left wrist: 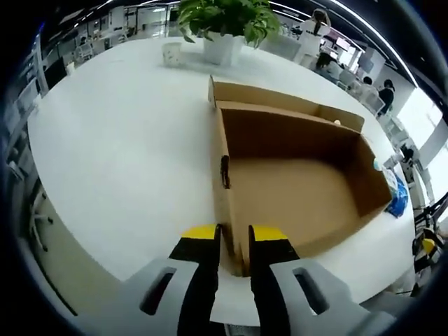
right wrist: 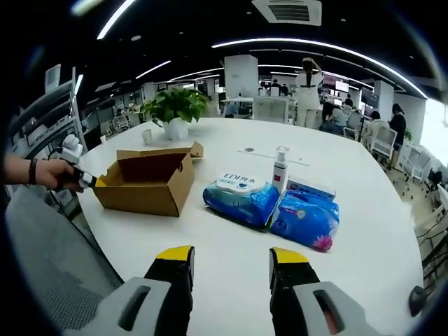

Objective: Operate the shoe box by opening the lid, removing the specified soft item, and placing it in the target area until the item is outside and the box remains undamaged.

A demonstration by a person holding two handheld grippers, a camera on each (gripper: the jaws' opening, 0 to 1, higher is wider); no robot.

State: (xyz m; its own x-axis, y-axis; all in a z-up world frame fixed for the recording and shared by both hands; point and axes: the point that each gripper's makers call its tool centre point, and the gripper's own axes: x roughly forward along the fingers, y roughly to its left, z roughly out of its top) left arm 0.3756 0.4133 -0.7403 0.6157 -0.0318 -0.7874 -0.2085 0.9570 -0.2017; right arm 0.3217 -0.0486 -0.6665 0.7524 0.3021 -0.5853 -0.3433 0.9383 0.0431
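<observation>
1. Shoe box (left wrist: 294, 175): brown cardboard, lid already open, on the white table (left wrist: 119, 154); interior as seen in the left gripper view was bare cardboard.
2. Left gripper (left wrist: 234, 241): jaws closed on the box's near wall edge, steadying it; a hand (right wrist: 42, 171) held this tool at the box in the right gripper view.
3. Right gripper (right wrist: 231, 260): jaws apart, holding nothing, well short of the goods.
4. Soft items: blue tissue pack (right wrist: 241, 196) and second blue pack (right wrist: 306, 218) lay on the table beside the box, with a white bottle (right wrist: 281, 170) between them, so removal looked done or nearly so.
5. Next move, judged: release the box wall without tearing it.
6. View difference: right gripper view showed the packs fully; left gripper view showed the box interior and potted plant (left wrist: 224, 21).
</observation>
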